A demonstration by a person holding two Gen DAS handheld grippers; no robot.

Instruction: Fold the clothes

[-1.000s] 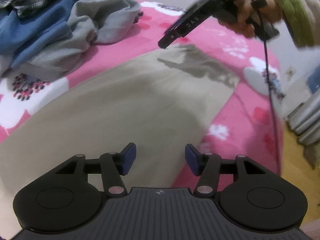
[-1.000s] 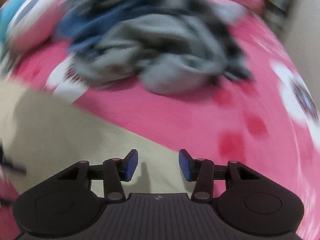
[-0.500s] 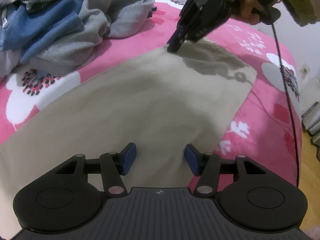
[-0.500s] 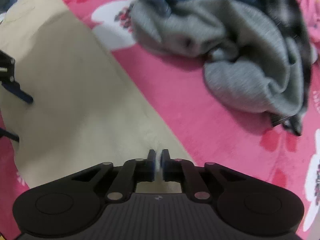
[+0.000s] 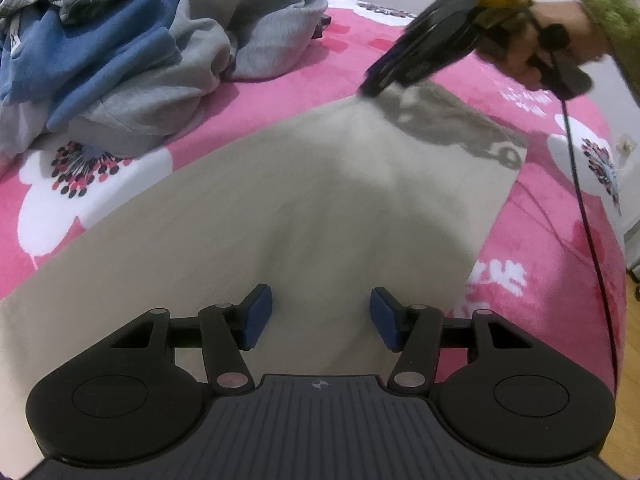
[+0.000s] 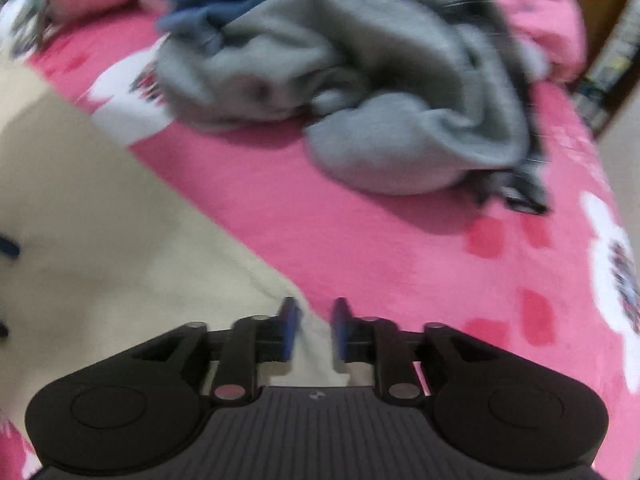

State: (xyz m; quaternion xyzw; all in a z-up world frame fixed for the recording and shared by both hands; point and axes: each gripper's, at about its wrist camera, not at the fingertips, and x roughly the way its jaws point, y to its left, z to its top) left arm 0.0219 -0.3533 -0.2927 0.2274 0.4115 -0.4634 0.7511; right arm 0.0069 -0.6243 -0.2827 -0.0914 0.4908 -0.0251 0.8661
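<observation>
A beige garment lies spread flat on the pink flowered bedspread. My left gripper hovers open over its near part, nothing between the blue pads. My right gripper, held by a hand in a green cuff, has its tips at the garment's far corner, where the cloth peaks up slightly. In the right wrist view the jaws of that gripper are opening, a narrow gap between them, with the beige garment's edge lying in the gap.
A heap of grey, blue and plaid clothes sits beyond the garment, also seen in the right wrist view. A black cable trails from the right gripper across the bed. Wood floor shows past the bed's right edge.
My right gripper came down onto the garment's far corner, shut on the cloth, and now its jaws have parted again. The left gripper stayed open over the near part.
</observation>
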